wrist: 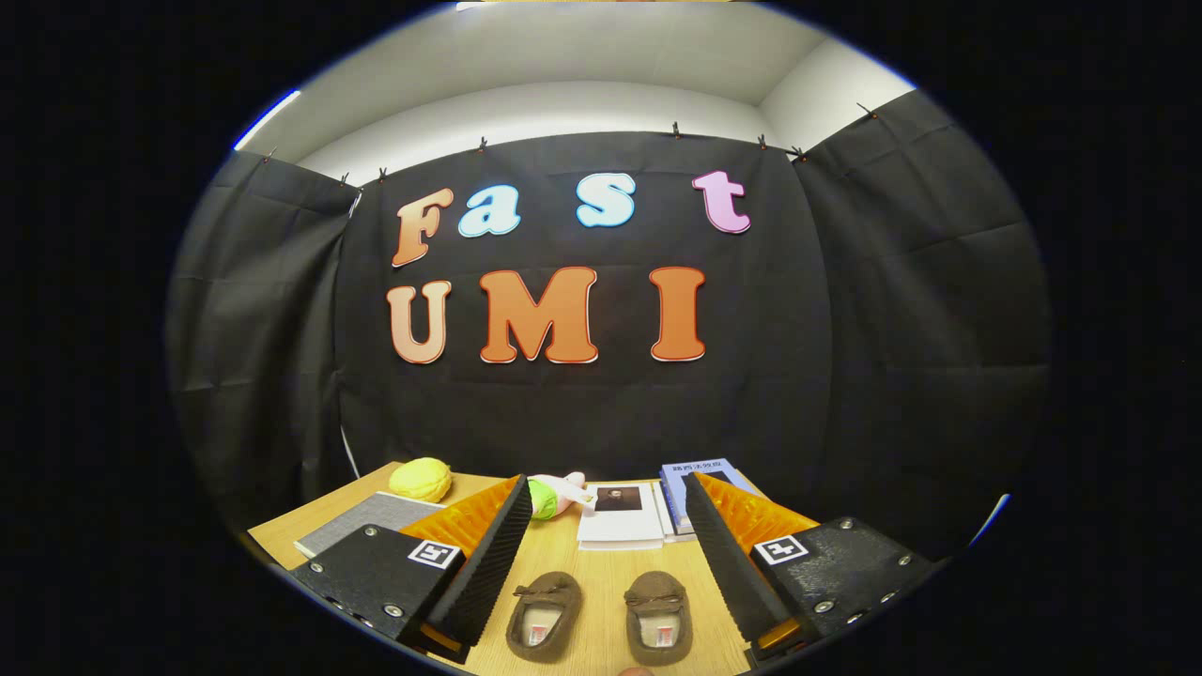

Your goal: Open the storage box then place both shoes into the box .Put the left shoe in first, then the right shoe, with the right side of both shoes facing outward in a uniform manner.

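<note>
The gripper stands spread wide, gripping nothing. Two small brown suede moccasin shoes lie side by side on the wooden table, between and below the fingers. They appear light and soft; gripping the heel collar is advisable.
</note>
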`<action>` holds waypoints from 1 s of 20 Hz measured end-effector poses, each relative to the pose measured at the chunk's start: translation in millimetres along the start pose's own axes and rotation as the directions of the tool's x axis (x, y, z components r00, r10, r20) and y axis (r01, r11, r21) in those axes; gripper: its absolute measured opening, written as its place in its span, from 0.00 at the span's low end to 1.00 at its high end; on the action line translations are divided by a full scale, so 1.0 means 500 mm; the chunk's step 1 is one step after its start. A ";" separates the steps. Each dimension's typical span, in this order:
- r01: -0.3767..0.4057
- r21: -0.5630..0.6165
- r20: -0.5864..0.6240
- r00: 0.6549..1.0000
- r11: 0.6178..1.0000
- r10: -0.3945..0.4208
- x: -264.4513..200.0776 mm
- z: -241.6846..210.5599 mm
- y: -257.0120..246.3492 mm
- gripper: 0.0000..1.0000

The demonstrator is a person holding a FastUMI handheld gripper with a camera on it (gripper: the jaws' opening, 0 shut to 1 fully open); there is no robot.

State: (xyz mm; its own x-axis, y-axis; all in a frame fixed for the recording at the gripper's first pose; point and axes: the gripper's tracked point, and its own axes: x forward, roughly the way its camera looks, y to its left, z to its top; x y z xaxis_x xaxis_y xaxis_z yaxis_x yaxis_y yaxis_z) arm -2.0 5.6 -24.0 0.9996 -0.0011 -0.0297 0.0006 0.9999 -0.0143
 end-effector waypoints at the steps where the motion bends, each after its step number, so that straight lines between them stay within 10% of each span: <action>1: -0.002 -0.002 -0.004 1.000 1.000 0.002 -0.005 -0.003 0.004 0.98; 20: -0.198 0.130 -0.107 0.971 0.972 0.212 0.064 -0.118 0.113 0.98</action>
State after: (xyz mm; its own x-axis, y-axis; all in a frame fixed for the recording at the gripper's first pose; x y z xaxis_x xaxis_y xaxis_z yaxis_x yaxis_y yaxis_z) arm 28.1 61.0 -84.5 0.9680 0.2095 -0.1384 -0.1932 0.9735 0.1223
